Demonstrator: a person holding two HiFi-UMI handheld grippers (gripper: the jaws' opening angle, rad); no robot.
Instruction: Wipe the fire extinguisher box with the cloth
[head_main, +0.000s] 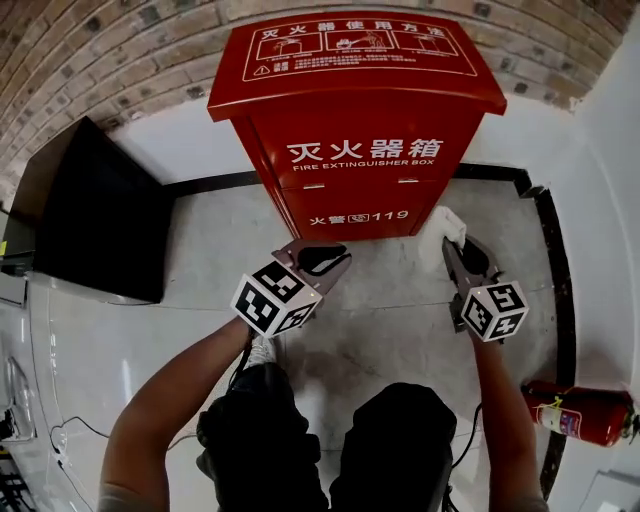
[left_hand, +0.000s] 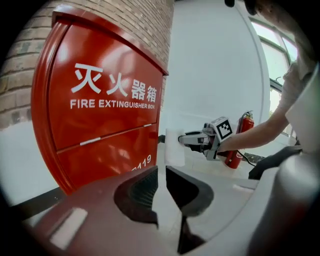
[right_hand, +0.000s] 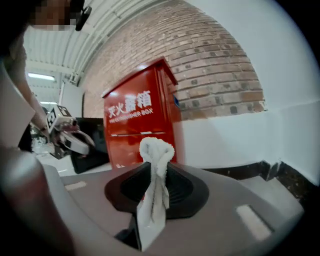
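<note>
The red fire extinguisher box (head_main: 360, 120) stands against the brick wall, straight ahead of me; it also fills the left gripper view (left_hand: 100, 115) and shows in the right gripper view (right_hand: 140, 125). My right gripper (head_main: 452, 245) is shut on a bunched white cloth (head_main: 443, 225), held in the air just right of the box's lower front. The cloth (right_hand: 155, 185) sticks up between the jaws of that gripper (right_hand: 156, 167). My left gripper (head_main: 338, 258) hovers before the box's lower front; its jaws (left_hand: 161, 172) hold nothing and leave only a thin slit. It sees the right gripper (left_hand: 184, 140) and the cloth (left_hand: 175, 147).
A loose red fire extinguisher (head_main: 580, 412) lies on the floor at the right, by the white wall. A black panel (head_main: 95, 215) leans at the left of the box. Black skirting (head_main: 545, 230) runs along the wall's foot. The person's knees are below the grippers.
</note>
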